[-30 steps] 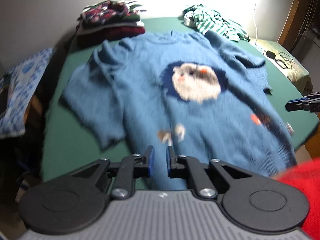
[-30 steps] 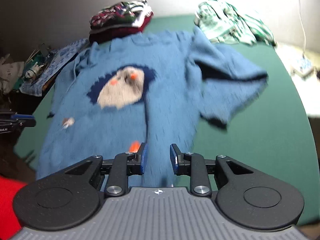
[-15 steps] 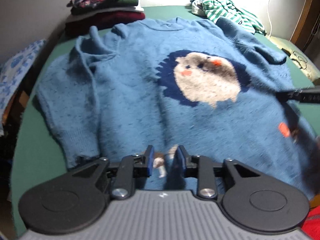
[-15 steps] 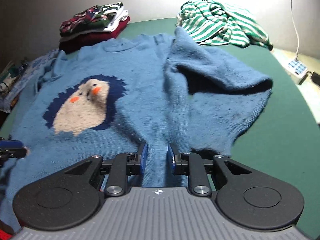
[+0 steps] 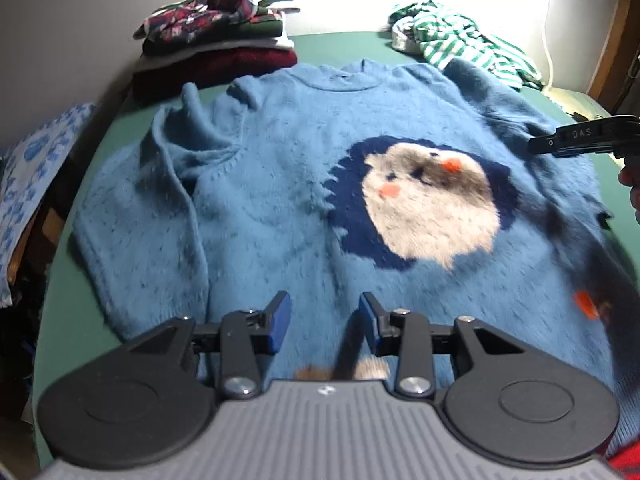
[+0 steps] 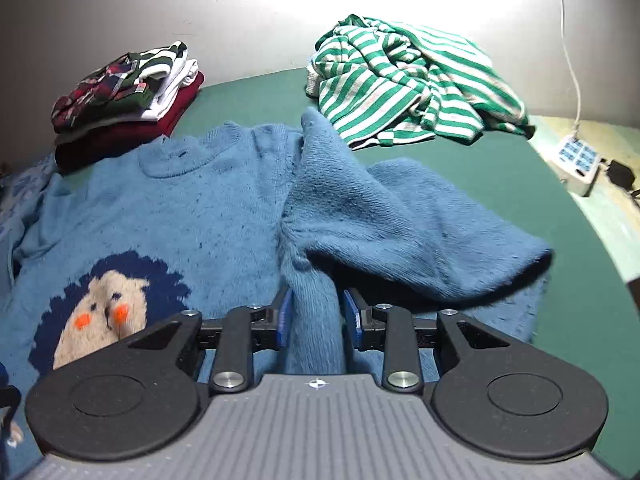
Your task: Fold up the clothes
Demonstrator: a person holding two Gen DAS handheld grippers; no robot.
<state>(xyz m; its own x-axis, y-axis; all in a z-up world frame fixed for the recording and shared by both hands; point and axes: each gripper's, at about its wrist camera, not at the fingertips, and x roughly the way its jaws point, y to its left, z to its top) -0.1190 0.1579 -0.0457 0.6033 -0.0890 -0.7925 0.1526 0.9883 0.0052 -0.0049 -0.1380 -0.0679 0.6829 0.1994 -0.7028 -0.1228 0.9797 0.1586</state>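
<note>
Our right hand-held gripper [image 6: 314, 314] pinches a ridge of the fuzzy blue knit sweater [image 6: 224, 216]; left hand-held gripper [image 5: 325, 320] gapes empty. We should carry the sleeve inward, evenly.

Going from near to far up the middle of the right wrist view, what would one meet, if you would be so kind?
Right tool with a fold of the blue sweater between its fingers → the sweater's raised sleeve → bare green table → green striped garment → wall.
</note>
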